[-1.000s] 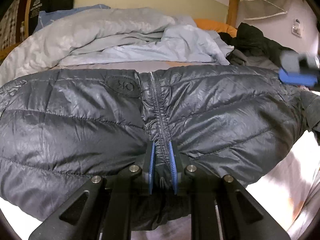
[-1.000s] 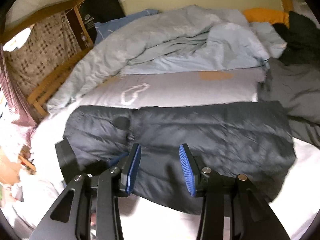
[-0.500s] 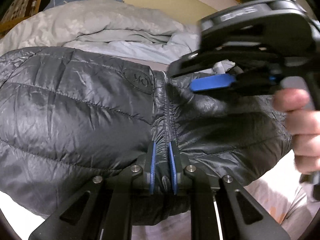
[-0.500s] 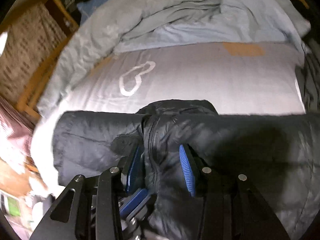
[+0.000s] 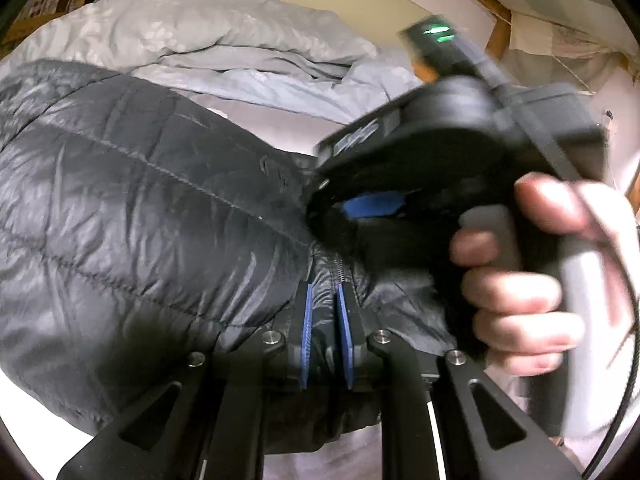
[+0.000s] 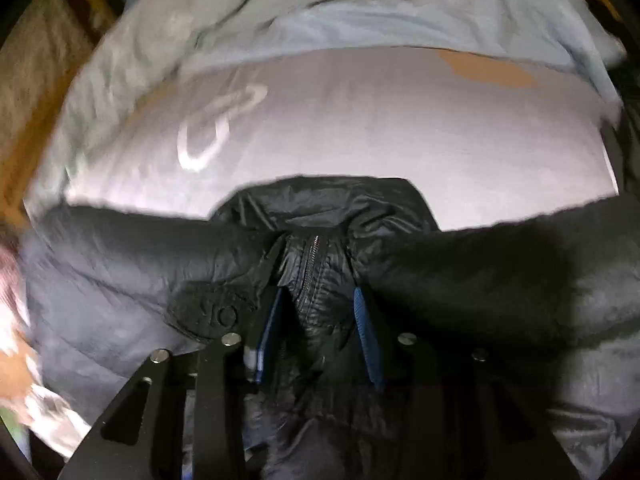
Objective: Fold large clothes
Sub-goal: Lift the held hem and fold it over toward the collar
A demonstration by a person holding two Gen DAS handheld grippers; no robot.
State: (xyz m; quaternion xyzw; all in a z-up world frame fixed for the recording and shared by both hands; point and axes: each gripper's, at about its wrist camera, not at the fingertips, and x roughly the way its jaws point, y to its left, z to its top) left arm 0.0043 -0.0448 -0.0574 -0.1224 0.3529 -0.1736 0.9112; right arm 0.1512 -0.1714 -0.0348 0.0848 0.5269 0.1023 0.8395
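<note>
Jacket (image 5: 132,216): dark quilted, spread on the bed sheet (image 6: 400,128); its lower hem is cut off by both frames. Your left gripper (image 5: 325,332) pinches the zipper placket, jaws narrow. Your right gripper (image 6: 318,332) is closing on the bunched zipper fold; contact unclear. At 3 o'clock your right hand (image 5: 532,280), blurred, hides the jacket's far half.

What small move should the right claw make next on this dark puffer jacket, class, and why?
Probably finish closing. The right claw straddles the puffer jacket at its zipper, its jaws closing but its blue pads not yet clearly pressing the bunched fabric. The left claw already pinches the zipper placket lower down, so a second firm grip would let both lift the jacket for a fold.
</note>
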